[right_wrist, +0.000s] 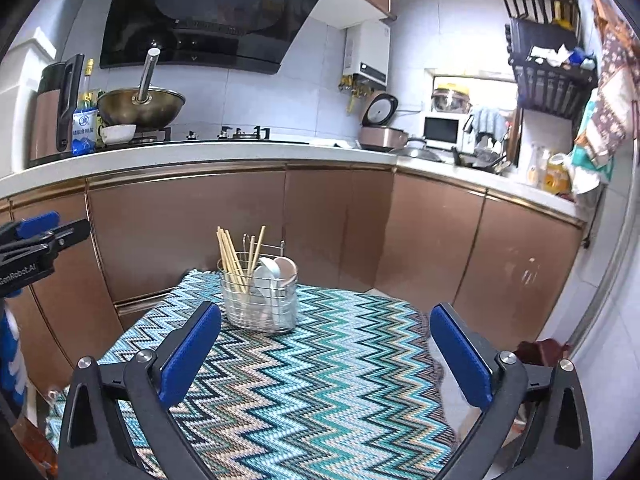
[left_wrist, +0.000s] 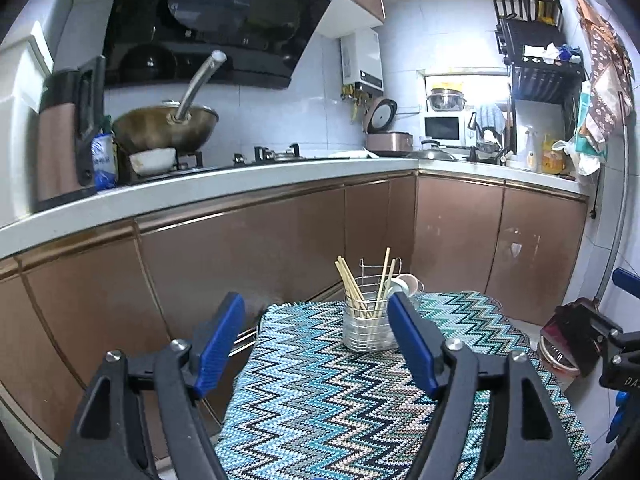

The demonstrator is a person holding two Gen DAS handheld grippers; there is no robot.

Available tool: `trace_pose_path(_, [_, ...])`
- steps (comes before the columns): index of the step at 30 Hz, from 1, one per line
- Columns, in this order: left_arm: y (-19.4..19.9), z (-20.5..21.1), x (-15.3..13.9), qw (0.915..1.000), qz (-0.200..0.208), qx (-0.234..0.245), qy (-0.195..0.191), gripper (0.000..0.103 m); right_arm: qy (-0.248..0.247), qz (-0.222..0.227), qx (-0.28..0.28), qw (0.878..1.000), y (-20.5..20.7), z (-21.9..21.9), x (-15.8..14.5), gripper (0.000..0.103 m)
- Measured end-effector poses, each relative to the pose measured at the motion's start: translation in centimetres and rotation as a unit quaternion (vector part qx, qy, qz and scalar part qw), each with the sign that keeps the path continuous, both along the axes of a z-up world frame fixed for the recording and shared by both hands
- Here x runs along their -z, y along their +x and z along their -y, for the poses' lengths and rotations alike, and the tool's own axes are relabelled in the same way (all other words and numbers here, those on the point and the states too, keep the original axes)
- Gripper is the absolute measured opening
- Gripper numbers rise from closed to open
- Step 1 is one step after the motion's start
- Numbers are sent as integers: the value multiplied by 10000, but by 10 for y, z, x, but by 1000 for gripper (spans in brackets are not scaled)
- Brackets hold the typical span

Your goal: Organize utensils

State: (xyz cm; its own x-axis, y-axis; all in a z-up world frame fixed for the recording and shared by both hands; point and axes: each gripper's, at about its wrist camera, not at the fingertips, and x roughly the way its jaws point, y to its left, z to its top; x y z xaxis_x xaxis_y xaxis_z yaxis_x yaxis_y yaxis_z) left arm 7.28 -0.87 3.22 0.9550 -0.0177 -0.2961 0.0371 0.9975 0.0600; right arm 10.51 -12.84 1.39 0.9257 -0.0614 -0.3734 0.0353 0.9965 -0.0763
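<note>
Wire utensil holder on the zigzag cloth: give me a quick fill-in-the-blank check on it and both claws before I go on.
1. The wire holder stands on the ____-patterned cloth.
2. The wooden chopsticks stand ____ the holder, beside the white spoons.
3. The left claw and the right claw are both ____.
4. Neither claw holds ____.

Missing words: zigzag; inside; open; anything

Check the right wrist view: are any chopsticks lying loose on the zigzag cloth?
No: the chopsticks all stand upright inside the wire holder, and the zigzag cloth around it carries nothing else.
</note>
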Motion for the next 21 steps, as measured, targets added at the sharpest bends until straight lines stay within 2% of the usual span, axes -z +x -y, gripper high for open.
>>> trace_pose_path(12, [-48,2,-14,9992,378,-134,90,80,121,441,175,9988,-50,8,-22,103])
trace_pose_path(21, [-72,-1,-22,9973,669,-271,112,84,-46,791,255,9965,-73,4,-38,103])
